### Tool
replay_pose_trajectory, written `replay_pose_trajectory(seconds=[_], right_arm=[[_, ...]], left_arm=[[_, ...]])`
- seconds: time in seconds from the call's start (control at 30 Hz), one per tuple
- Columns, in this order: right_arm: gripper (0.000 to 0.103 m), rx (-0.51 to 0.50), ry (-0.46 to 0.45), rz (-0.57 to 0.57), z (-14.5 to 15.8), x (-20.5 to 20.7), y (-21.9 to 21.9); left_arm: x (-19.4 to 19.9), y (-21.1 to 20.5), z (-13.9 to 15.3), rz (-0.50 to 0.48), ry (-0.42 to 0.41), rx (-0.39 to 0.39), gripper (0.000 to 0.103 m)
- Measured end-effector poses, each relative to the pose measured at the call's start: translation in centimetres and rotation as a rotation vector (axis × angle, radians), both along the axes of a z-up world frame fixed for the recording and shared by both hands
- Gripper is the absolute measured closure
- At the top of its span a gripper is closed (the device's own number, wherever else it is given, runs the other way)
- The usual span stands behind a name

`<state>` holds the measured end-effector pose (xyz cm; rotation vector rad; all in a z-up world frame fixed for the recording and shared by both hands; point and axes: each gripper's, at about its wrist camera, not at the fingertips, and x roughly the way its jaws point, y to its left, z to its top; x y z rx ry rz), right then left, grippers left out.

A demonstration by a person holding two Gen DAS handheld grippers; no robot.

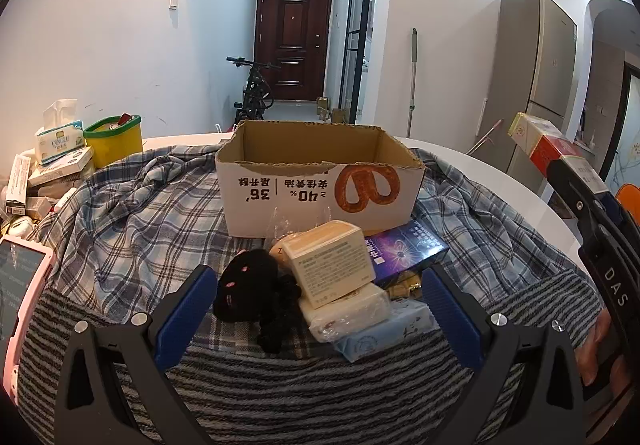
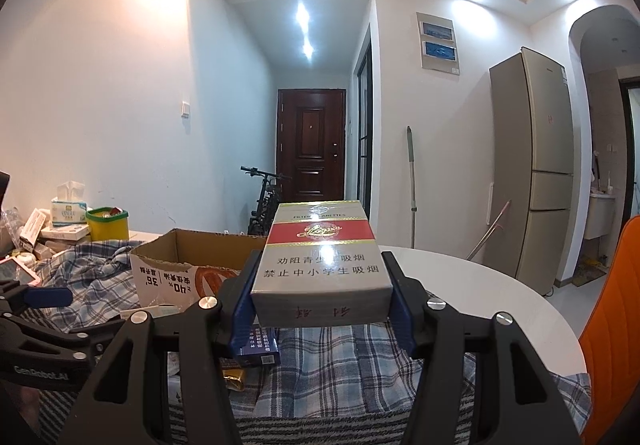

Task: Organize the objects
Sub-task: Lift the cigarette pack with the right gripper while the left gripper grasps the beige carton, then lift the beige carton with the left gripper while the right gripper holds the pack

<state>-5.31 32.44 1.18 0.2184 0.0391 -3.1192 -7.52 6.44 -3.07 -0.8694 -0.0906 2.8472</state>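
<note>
Above the worktop, right hand-held gripper clamps cigarette carton, left hand-held gripper gapes empty; next, lower carton into cardboard box.

The left gripper hangs with jaws wide apart around a black plush toy and cream box, before the cardboard box.

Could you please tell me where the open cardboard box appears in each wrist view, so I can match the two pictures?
Left wrist: cardboard box stands centre, beyond the pile of small items.
Right wrist: cardboard box sits left of centre, partly behind the right gripper.
Shared landmark: dark door.
</note>
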Motion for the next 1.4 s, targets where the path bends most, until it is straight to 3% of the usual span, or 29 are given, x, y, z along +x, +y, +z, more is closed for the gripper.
replay_pose_trajectory(seconds=[0.13,0.3,0.4,0.57,0.63,0.7,0.77,0.9,0.93,1.07,1.3,1.4], right_arm=[[0.048,-0.029,-0.010,0.004,-0.1,-0.2,0.5],[0.048,-0.052,-0.014,0.015,-0.2,-0.3,0.8],[0.048,-0.050,-0.011,0.016,-0.2,-0.1,0.8],[0.048,-0.065,-0.015,0.029,-0.2,-0.2,1.2],[0.048,-0.071,-0.020,0.032,-0.2,-0.3,1.4],[0.048,-0.071,-0.018,0.038,-0.2,-0.3,1.4],[0.048,-0.054,-0.001,0.039,-0.1,0.1,1.1],[0.048,-0.024,0.003,0.048,-0.1,0.2,0.6],[0.048,-0.025,-0.005,0.049,-0.1,0.0,0.6],[0.048,-0.059,-0.026,0.046,-0.2,-0.4,1.4],[0.048,-0.046,-0.031,0.040,-0.4,-0.4,1.1],[0.048,-0.026,-0.026,0.035,-0.4,-0.2,0.7]], left_arm=[[-0.4,0.4,-0.6,0.027,-0.007,0.001,0.000],[-1.9,0.6,-1.4,0.025,-0.082,0.081,0.000],[-3.0,1.0,-1.4,0.080,-0.080,0.074,0.000],[-5.2,0.7,-2.3,0.113,-0.143,0.140,0.000],[-5.4,0.7,-2.3,0.148,-0.121,0.128,0.001],[-5.3,1.0,-2.2,0.182,-0.091,0.076,0.018],[-5.5,1.5,-2.5,0.186,-0.091,0.016,0.024],[-6.2,1.8,-3.4,0.145,-0.137,0.020,0.042],[-6.2,1.8,-3.4,0.149,-0.136,0.016,0.042],[-4.7,1.1,-2.5,0.192,-0.083,0.012,0.045],[-1.2,-0.5,-0.6,0.101,0.017,0.029,0.046],[-0.8,-1.8,-0.4,0.126,0.037,0.027,0.046]])
